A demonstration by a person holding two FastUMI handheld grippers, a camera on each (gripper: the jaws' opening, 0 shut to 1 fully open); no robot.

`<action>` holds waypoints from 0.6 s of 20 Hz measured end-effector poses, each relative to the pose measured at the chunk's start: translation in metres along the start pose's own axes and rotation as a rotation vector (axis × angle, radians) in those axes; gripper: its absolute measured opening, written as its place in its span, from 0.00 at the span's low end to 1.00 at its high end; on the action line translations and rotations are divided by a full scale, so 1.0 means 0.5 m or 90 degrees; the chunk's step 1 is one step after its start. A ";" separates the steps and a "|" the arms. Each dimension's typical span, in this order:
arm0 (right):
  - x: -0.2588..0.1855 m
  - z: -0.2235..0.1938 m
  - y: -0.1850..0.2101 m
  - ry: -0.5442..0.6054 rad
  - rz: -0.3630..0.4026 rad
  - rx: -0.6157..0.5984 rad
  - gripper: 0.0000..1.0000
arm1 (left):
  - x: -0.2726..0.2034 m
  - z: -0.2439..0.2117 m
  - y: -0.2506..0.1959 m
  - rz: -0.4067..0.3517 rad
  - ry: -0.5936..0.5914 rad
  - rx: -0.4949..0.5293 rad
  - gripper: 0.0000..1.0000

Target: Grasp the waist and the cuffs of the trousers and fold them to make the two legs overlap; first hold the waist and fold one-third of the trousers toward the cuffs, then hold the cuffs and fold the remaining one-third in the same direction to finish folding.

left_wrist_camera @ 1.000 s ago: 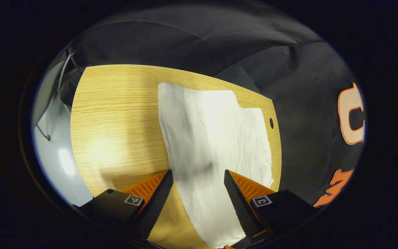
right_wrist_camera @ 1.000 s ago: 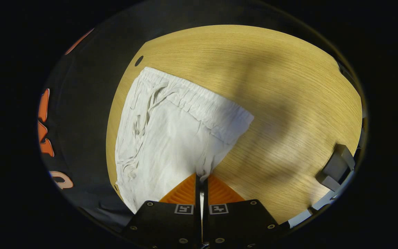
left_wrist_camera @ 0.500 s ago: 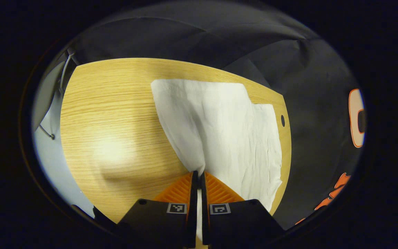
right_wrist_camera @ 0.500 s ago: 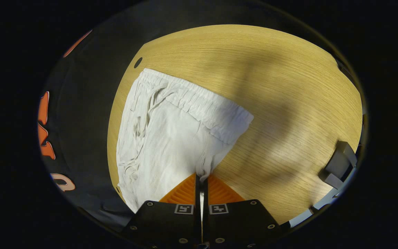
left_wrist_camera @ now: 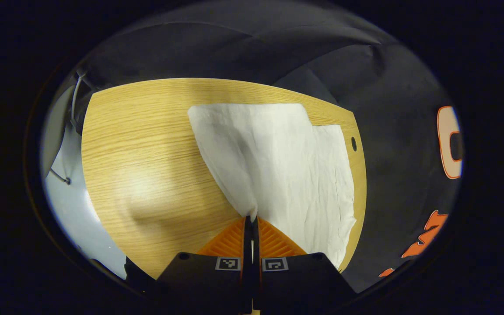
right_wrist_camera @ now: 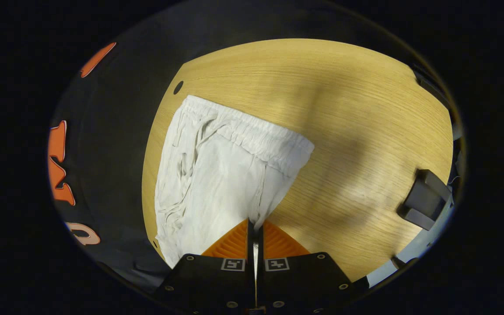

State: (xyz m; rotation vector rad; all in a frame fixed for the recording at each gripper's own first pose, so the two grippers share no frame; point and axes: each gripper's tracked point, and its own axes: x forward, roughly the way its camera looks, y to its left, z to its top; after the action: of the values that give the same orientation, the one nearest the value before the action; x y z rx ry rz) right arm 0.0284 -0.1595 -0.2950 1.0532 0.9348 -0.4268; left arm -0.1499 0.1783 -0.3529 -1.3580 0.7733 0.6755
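Writing: small square black-and-white coded markers are seen on both grippers' bodies; no brand or legible label is made out on the trousers.
Left gripper (left_wrist_camera: pixel 251 217): fingers are pressed together on a pinch of white cloth, which rises into the tips at 6 o'clock of the left gripper view.
Trousers (left_wrist_camera: pixel 287 162): the legs are spread from the tips toward 12 and 2 o'clock, over the wooden table (left_wrist_camera: pixel 147 144).
Right gripper (right_wrist_camera: pixel 255 222): fingers are closed on the cloth's edge at 6 o'clock.
Waistband (right_wrist_camera: pixel 256 135): the elastic band is seen at 11 to 12 o'clock, well apart from the tips.
Table hole (right_wrist_camera: pixel 178 87): found at 11 o'clock, beside the waist corner.
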 end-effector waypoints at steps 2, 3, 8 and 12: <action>-0.032 0.007 0.019 -0.013 0.014 -0.008 0.02 | -0.023 0.009 -0.025 -0.017 0.008 0.016 0.04; -0.051 0.009 0.037 -0.020 0.025 -0.011 0.02 | -0.036 0.018 -0.040 -0.026 0.011 0.027 0.04; -0.097 0.035 0.134 -0.051 0.066 -0.024 0.01 | -0.097 0.052 -0.152 -0.098 0.033 0.104 0.04; -0.122 0.072 0.207 -0.074 0.081 -0.049 0.01 | -0.102 0.107 -0.244 -0.124 0.034 0.156 0.04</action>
State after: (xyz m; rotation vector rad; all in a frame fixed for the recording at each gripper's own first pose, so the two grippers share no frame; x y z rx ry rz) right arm 0.0824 -0.1507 -0.1821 1.0010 0.7712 -0.3408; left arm -0.0769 0.2200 -0.2377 -1.2112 0.7289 0.3787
